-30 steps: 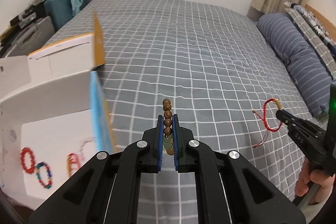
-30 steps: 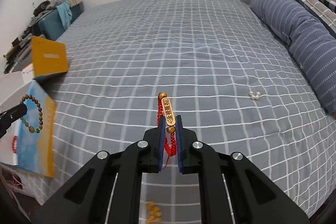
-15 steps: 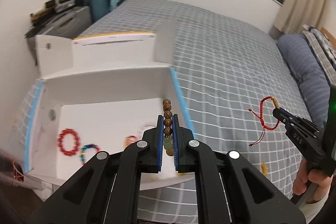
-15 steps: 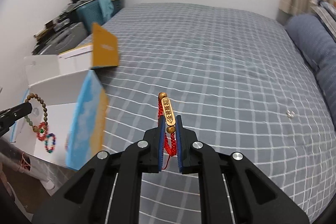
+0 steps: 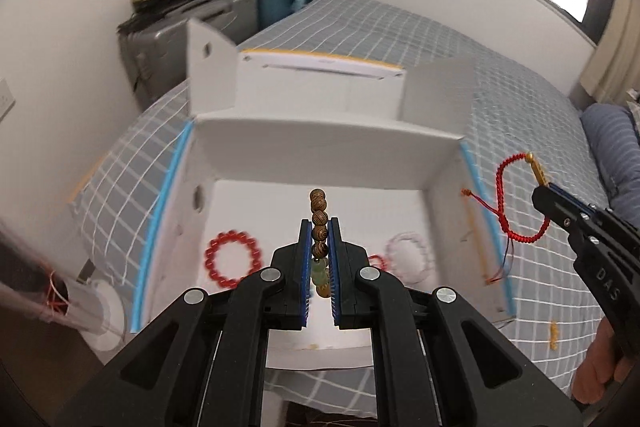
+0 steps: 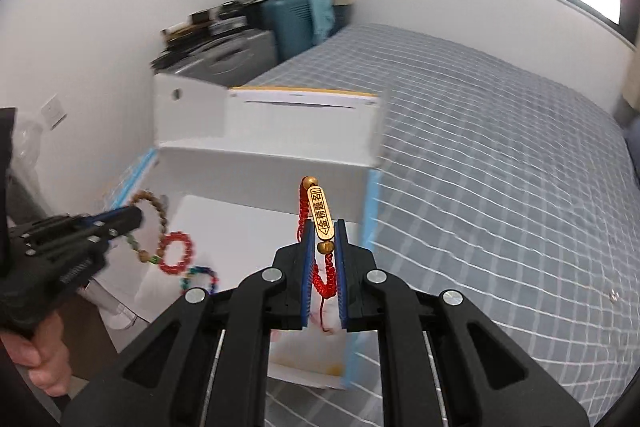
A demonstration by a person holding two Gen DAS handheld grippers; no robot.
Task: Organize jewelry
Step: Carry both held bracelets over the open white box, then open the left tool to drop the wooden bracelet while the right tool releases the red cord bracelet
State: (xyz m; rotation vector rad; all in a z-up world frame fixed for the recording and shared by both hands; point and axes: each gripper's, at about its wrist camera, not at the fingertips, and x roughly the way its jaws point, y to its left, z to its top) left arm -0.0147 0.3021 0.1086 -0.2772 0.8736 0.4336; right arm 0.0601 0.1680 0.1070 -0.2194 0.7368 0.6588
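Observation:
My left gripper (image 5: 319, 227) is shut on a brown wooden bead bracelet (image 5: 319, 215) and holds it over the open white box (image 5: 328, 135). The bracelet also shows in the right wrist view (image 6: 154, 211). My right gripper (image 6: 324, 231) is shut on a red cord bracelet with a gold tag (image 6: 322, 217), above the box's right wall (image 6: 370, 203); the cord bracelet shows in the left wrist view (image 5: 516, 199). Inside the box lie a red bead bracelet (image 5: 234, 259), a pale pink bracelet (image 5: 408, 253) and a multicolour bracelet (image 6: 200, 277).
The box stands at the corner of a grey checked bed (image 6: 500, 147). Suitcases and clutter (image 5: 208, 23) stand by the wall behind it. A small yellow trinket (image 5: 553, 335) and a small pearl piece (image 6: 612, 294) lie on the bed. A white tube (image 5: 92, 311) sits left of the box.
Both grippers have swung left toward the box, each still holding its bracelet. The left one is now over the box's inside and the right one is at its right wall.

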